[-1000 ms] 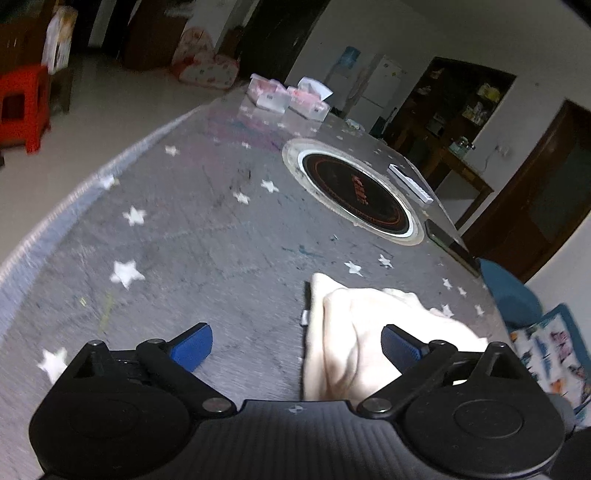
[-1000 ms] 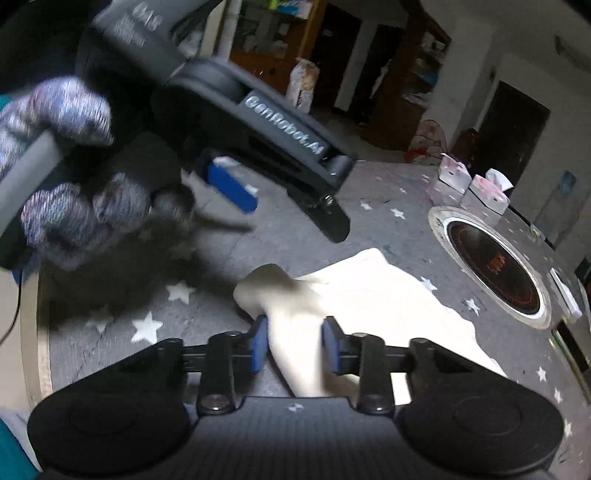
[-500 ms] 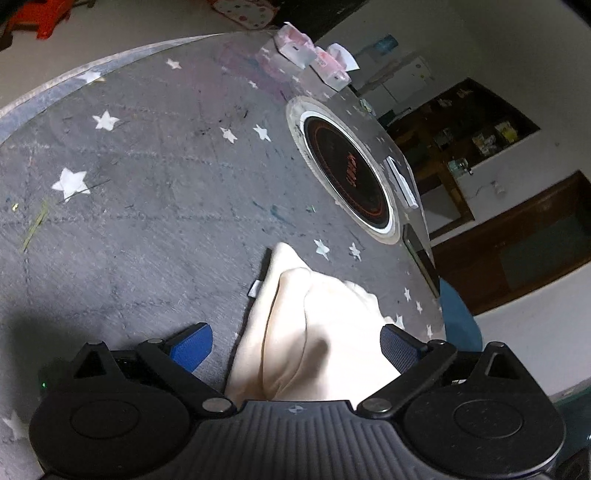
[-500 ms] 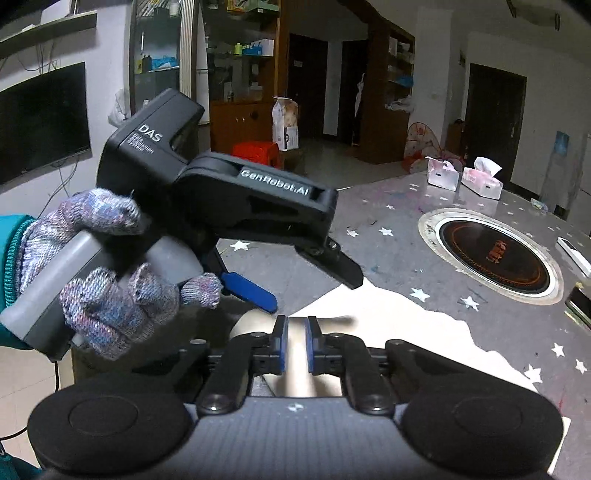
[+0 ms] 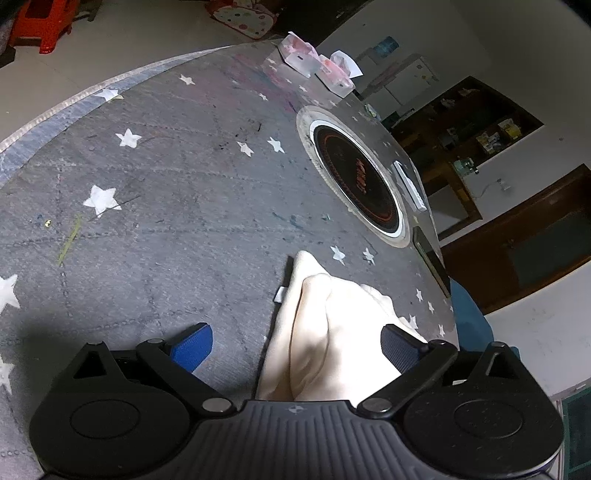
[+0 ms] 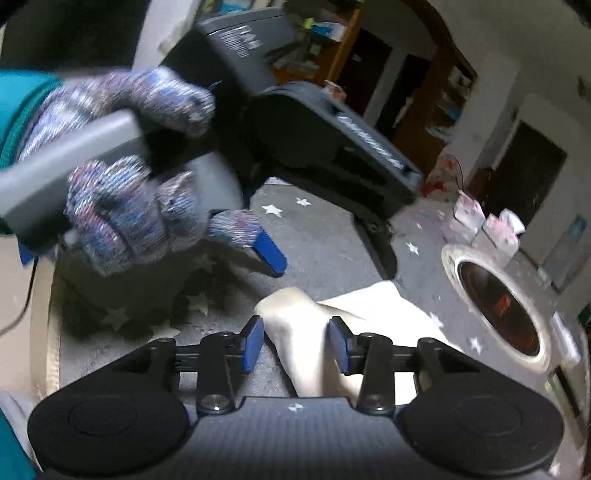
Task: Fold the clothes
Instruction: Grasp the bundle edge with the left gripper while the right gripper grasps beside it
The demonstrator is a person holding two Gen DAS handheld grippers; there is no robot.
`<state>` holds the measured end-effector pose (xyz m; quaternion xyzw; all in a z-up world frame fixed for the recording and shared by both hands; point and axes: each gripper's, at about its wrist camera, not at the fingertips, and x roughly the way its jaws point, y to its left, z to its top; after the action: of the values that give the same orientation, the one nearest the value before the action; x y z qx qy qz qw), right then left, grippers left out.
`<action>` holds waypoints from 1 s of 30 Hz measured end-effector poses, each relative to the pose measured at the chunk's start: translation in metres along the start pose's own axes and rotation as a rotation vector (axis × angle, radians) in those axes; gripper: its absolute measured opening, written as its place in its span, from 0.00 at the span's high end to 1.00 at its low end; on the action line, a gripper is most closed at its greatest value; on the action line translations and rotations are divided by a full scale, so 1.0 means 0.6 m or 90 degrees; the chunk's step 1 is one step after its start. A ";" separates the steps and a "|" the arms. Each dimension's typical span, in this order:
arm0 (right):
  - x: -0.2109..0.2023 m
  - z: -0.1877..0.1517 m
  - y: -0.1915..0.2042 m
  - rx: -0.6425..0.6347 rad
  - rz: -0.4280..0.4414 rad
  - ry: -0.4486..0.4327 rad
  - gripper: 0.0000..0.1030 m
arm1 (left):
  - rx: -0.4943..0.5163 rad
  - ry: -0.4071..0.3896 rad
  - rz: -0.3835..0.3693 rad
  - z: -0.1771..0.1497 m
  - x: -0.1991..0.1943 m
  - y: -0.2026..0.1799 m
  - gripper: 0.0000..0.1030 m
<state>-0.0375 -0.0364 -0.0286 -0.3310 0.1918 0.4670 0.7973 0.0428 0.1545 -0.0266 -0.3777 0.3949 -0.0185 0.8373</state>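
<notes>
A cream garment (image 5: 325, 332) lies bunched on the grey star-print tablecloth (image 5: 166, 206). My left gripper (image 5: 295, 345) is open, its blue pads wide apart over the garment's near end. In the right wrist view the garment (image 6: 295, 332) runs between the blue pads of my right gripper (image 6: 295, 341), which stand partly open with a gap on each side of the fold. The left gripper's body (image 6: 325, 147) and a gloved hand (image 6: 129, 177) hang above it.
A round induction hob (image 5: 358, 177) is set into the table. Two tissue boxes (image 5: 317, 66) stand at the far edge. A white remote (image 5: 410, 184) and a dark phone (image 5: 432, 258) lie beyond the hob. A red stool (image 5: 40, 22) is on the floor.
My right gripper shut on the garment fold half a second ago and has now opened again. My left gripper stayed open and tilted down closer over the garment.
</notes>
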 end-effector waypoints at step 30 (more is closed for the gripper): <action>-0.061 -0.035 -0.092 0.202 -0.006 -0.084 0.80 | -0.081 0.091 -0.108 -0.010 0.085 0.003 0.80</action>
<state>-0.0073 -0.0932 -0.0018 -0.1703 0.2092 0.4480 0.8524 0.0732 0.1354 -0.0630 -0.4597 0.4204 -0.0909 0.7769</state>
